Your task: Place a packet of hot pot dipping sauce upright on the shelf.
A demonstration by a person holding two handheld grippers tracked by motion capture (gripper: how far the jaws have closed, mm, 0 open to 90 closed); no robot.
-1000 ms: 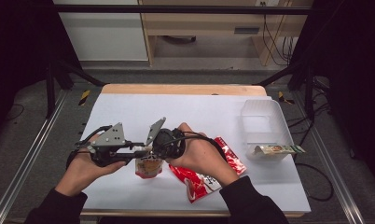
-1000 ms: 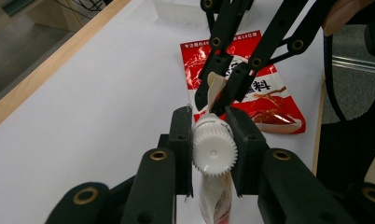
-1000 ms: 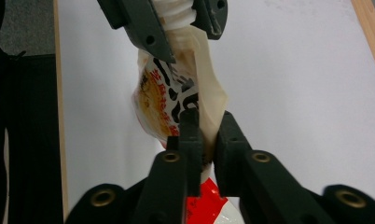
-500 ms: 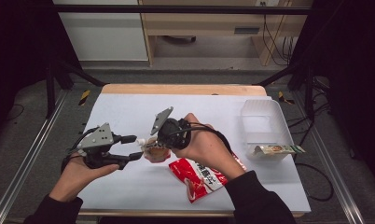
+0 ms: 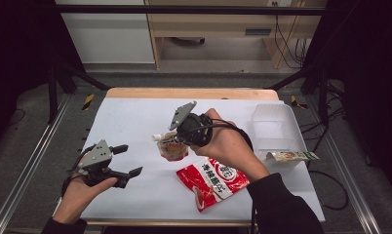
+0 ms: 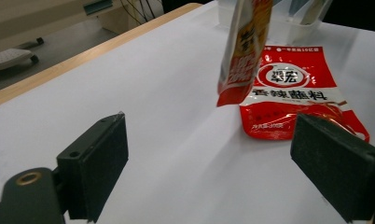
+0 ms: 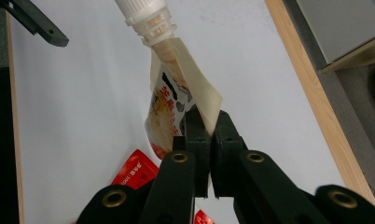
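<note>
My right gripper (image 5: 177,141) pinches the pouch (image 5: 172,148) by one edge, so it hangs spout-up over the desk (image 5: 135,117). My left gripper (image 5: 126,161), jaws just spread and empty, waits apart, clear of it.

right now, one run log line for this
right gripper: shut on spout pouch, lifted | left gripper: open, empty, jaws just opened | red packet: flat on table

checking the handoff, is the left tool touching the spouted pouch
Apart. In the high view the left tool sits open well left of the spouted pouch, white table between them; the right tool pinches it.
</note>
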